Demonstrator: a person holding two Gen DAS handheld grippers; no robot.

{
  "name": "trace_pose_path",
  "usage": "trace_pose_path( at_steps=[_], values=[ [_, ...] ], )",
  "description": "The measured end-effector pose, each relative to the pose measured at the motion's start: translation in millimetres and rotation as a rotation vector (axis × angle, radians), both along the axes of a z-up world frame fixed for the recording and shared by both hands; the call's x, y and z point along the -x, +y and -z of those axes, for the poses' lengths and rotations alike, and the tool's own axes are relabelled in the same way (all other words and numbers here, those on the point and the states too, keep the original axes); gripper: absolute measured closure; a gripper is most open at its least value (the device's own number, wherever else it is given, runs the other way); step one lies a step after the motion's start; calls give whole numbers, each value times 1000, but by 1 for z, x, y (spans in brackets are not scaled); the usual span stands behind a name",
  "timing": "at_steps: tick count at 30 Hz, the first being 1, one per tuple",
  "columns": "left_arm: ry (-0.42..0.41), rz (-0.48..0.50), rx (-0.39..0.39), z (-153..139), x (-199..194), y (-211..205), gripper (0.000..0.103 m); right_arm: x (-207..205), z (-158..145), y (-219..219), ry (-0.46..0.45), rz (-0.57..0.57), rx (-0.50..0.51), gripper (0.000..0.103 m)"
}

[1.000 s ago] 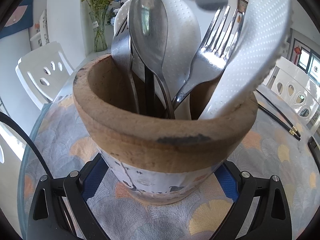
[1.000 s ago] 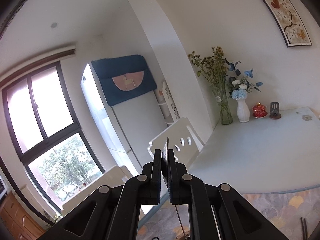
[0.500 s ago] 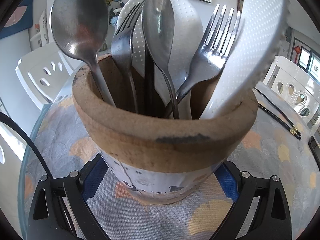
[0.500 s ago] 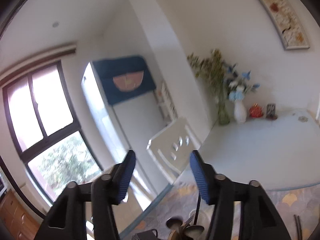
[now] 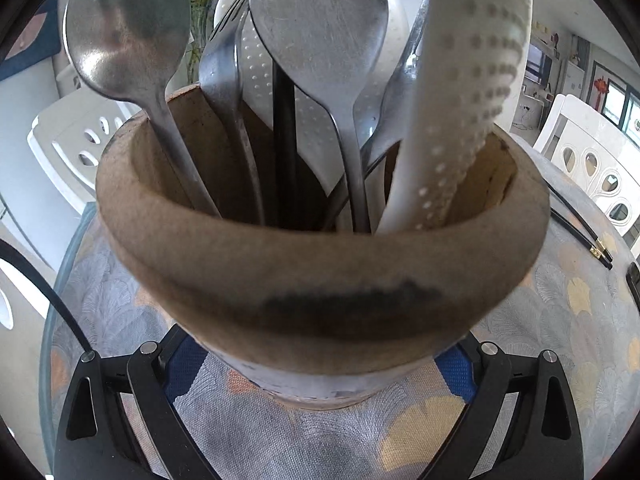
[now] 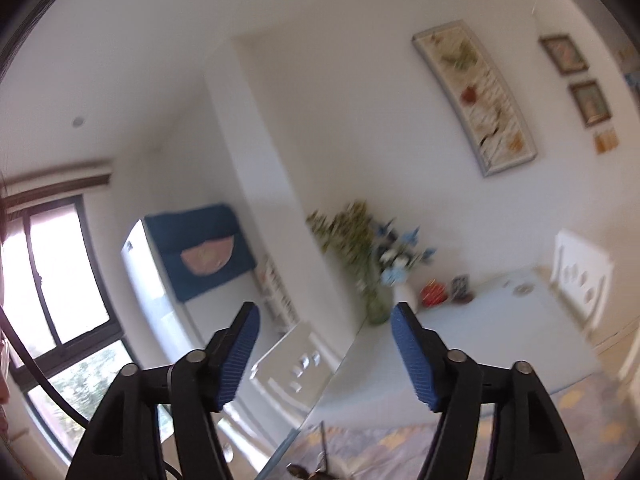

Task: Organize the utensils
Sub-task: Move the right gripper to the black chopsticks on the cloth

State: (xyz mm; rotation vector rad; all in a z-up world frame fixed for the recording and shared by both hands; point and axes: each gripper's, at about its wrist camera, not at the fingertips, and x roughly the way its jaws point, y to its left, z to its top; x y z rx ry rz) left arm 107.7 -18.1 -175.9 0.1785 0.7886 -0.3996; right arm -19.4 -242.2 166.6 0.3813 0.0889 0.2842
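Observation:
A brown-rimmed utensil holder (image 5: 320, 280) stands on the patterned tablecloth and fills the left wrist view. My left gripper (image 5: 316, 376) is shut on its lower body, one blue pad (image 5: 180, 368) on each side. Inside stand a spoon (image 5: 128, 40) at the left rim, a second spoon (image 5: 320, 28), forks (image 5: 224, 80), a black chopstick (image 5: 284, 120) and white dotted paddles (image 5: 468, 80). My right gripper (image 6: 324, 344) is held high over the table and pointing level. Its jaws have just been opening and stand open with nothing between them.
A pair of black chopsticks (image 5: 580, 228) lies on the cloth to the right of the holder. White chairs (image 5: 596, 168) stand around the table. A vase of flowers (image 6: 376, 272) and small ornaments (image 6: 432, 292) sit at the table's far end.
The right gripper let go of a spoon, which now leans on the holder's left rim. That gripper opened wide and rose away. The holder now looms larger in the left wrist view.

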Motion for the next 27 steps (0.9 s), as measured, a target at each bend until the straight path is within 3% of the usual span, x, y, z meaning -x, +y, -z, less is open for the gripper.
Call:
trace_pose_path(
  at_steps=[5, 14, 22, 27],
  values=[
    [-10, -5, -21, -1, 2, -5, 7, 30, -27, -21, 23, 104, 35, 23],
    [-12, -10, -30, 1, 8, -15, 7, 29, -22, -21, 154, 233, 185, 23],
    [-12, -2, -12, 2, 9, -7, 7, -10, 44, -29, 402, 211, 271, 23],
    [-28, -2, -4, 1, 12, -5, 7, -43, 104, -38, 580, 188, 299, 39]
  ],
)
